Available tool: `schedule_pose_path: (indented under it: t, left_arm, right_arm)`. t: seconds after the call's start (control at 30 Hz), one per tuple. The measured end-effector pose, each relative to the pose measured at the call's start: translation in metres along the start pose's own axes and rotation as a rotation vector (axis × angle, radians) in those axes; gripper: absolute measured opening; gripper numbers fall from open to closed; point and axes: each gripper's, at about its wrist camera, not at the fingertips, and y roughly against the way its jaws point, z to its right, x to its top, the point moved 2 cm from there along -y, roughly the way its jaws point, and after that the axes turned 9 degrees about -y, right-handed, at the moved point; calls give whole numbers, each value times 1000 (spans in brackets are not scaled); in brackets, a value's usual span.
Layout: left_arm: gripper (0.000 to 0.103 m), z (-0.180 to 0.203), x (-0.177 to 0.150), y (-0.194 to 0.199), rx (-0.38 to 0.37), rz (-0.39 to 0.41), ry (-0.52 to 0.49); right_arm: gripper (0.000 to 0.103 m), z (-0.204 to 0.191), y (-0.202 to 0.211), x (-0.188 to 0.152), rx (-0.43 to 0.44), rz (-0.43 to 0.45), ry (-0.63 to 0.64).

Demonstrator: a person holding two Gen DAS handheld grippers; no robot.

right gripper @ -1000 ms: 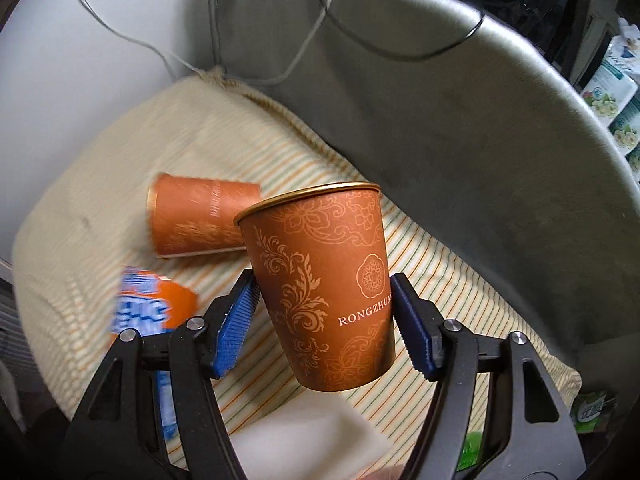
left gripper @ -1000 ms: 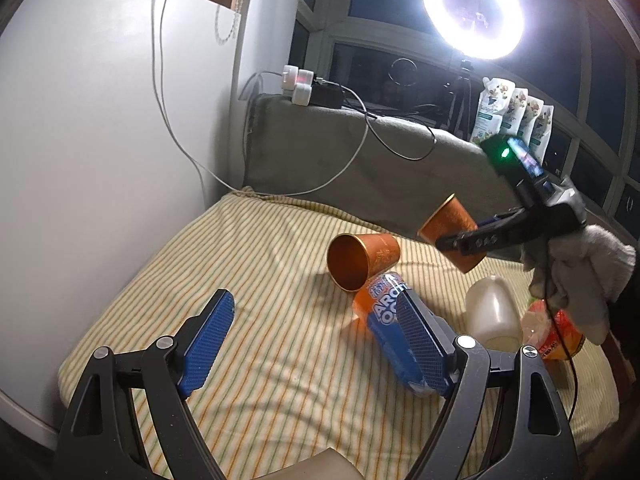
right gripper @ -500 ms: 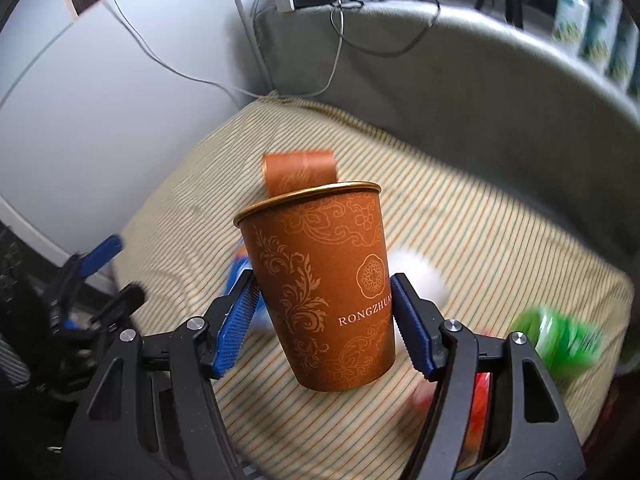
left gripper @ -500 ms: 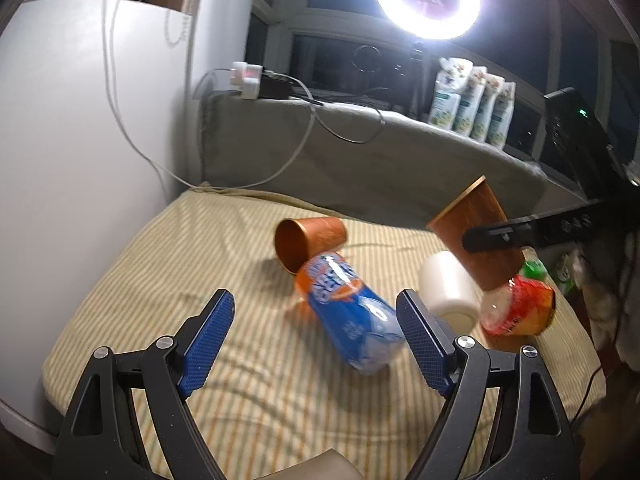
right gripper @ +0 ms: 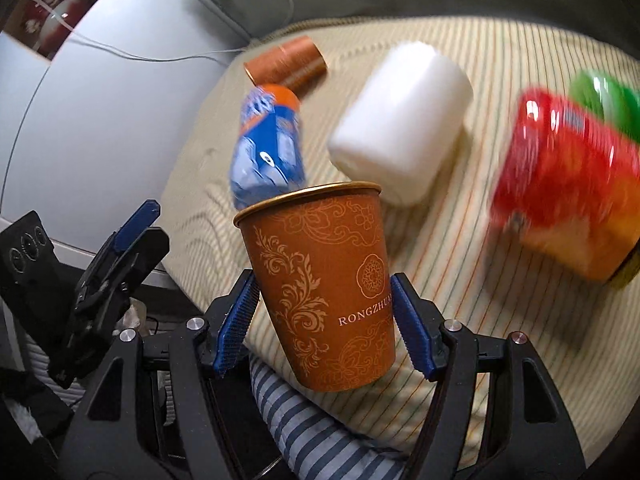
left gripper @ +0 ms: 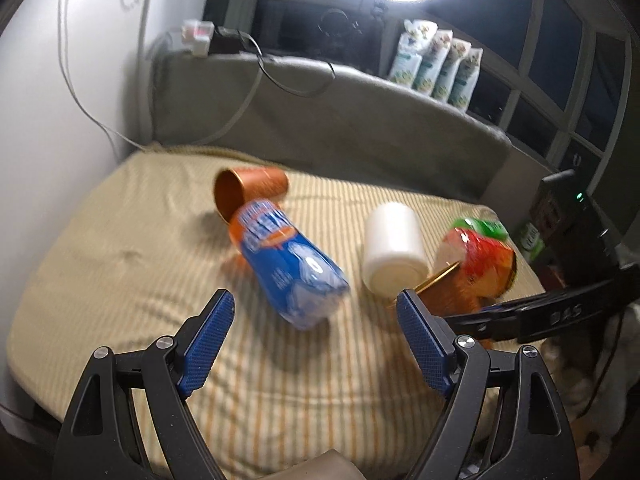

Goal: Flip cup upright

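My right gripper (right gripper: 326,318) is shut on an orange paper cup (right gripper: 324,280) with a gold rim, held mouth-up over the near edge of the striped cushion (right gripper: 500,312). In the left wrist view only its gold rim (left gripper: 436,278) shows beside the right gripper's arm. A second orange cup (left gripper: 248,190) lies on its side at the back of the cushion, mouth toward me; it also shows in the right wrist view (right gripper: 286,64). My left gripper (left gripper: 316,340) is open and empty above the cushion's front; it shows in the right wrist view (right gripper: 120,248).
A blue and orange bottle (left gripper: 286,264) lies on the cushion in front of the fallen cup. A white container (left gripper: 394,248) and a red and green jar (left gripper: 478,256) lie at the right. A grey backrest (left gripper: 360,120) and cables are behind.
My right gripper has swung down and toward the cushion's front with the cup, now low near the jar. My left gripper has pulled back slightly; the fallen cup has not moved.
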Motion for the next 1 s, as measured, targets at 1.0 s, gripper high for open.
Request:
schedule_pose_path:
  t: [1.0]
  left_arm:
    - [82, 40, -14, -61, -291, -260, 349]
  right_arm:
    - [85, 29, 93, -33, -77, 284, 70]
